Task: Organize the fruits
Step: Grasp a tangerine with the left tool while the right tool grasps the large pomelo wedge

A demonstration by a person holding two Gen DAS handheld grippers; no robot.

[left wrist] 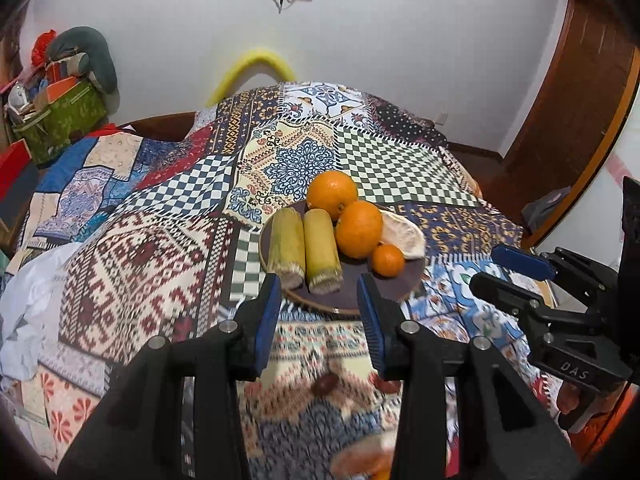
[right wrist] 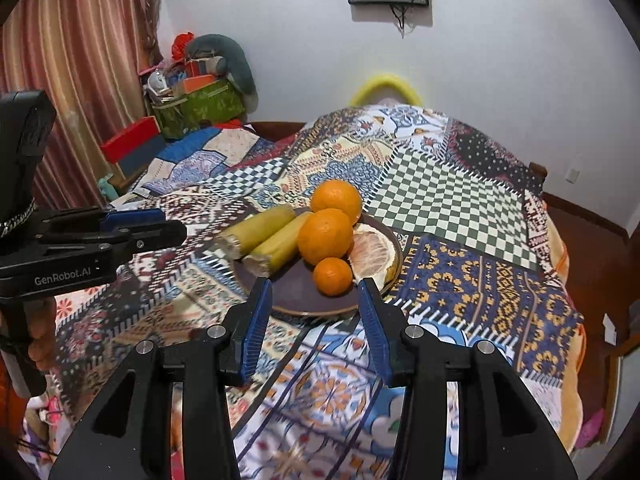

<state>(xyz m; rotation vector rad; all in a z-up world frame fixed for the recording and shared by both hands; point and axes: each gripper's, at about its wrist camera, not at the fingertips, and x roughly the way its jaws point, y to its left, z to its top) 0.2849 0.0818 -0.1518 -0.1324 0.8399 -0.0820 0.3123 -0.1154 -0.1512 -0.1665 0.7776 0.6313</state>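
Observation:
A dark round plate point(left wrist: 360, 292) point(right wrist: 296, 292) sits on the patchwork cloth. On it lie two yellow-green cane pieces point(left wrist: 304, 244) point(right wrist: 264, 236), two large oranges point(left wrist: 332, 194) point(left wrist: 359, 229) point(right wrist: 325, 236), a small orange point(left wrist: 387, 260) point(right wrist: 332, 276) and a pomelo wedge point(left wrist: 404, 236) point(right wrist: 374, 252). My left gripper point(left wrist: 320, 284) is open and empty, just short of the plate's near rim. My right gripper point(right wrist: 316, 284) is open and empty at the near rim; it also shows at the right of the left wrist view point(left wrist: 516, 272).
Two dark date-like fruits point(left wrist: 324, 384) and a blurred orange piece point(left wrist: 364, 460) lie on the cloth below the left gripper. A cluttered green box point(right wrist: 200, 108) and a red box point(right wrist: 132, 148) stand at the far left. A wooden door frame point(left wrist: 568, 120) is at the right.

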